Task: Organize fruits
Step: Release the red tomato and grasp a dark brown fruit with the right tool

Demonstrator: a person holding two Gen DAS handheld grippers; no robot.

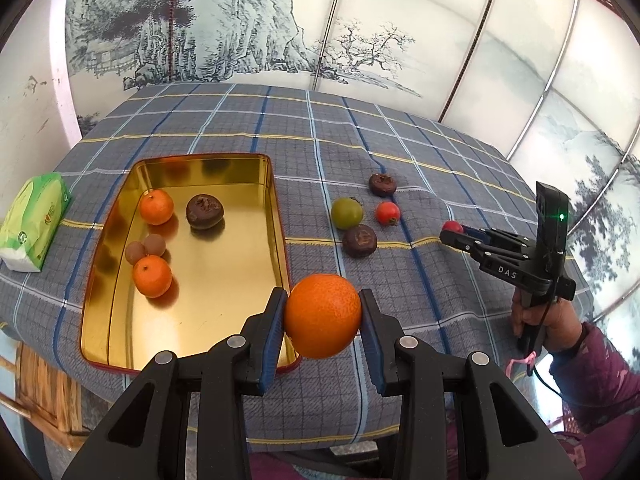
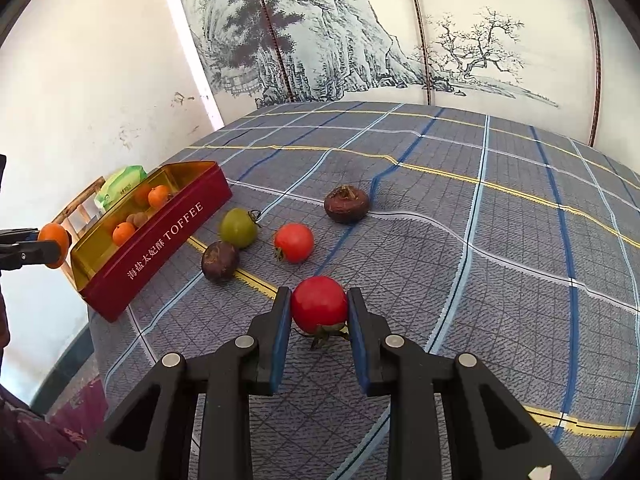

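My left gripper (image 1: pixel 322 316) is shut on a large orange (image 1: pixel 322 315), held above the near right corner of the gold tin (image 1: pixel 276 216). Two small oranges (image 1: pixel 156 207), a dark brown fruit (image 1: pixel 204 211) and two small tan fruits (image 1: pixel 144 248) lie in the tin. My right gripper (image 2: pixel 319 306) is shut on a red tomato (image 2: pixel 319 303), stem down, just over the cloth. On the cloth lie a green tomato (image 2: pixel 238 227), an orange-red tomato (image 2: pixel 294 242) and two dark brown fruits (image 2: pixel 346 203). The right gripper (image 1: pixel 456 234) also shows in the left wrist view.
A plaid cloth (image 1: pixel 400 152) covers the table. A green tissue pack (image 1: pixel 34 226) lies left of the tin. A wooden chair (image 1: pixel 48 392) stands off the table's left corner. Painted screen panels (image 1: pixel 240 20) stand behind. The tin's red side (image 2: pixel 160 240) reads TOFFEE.
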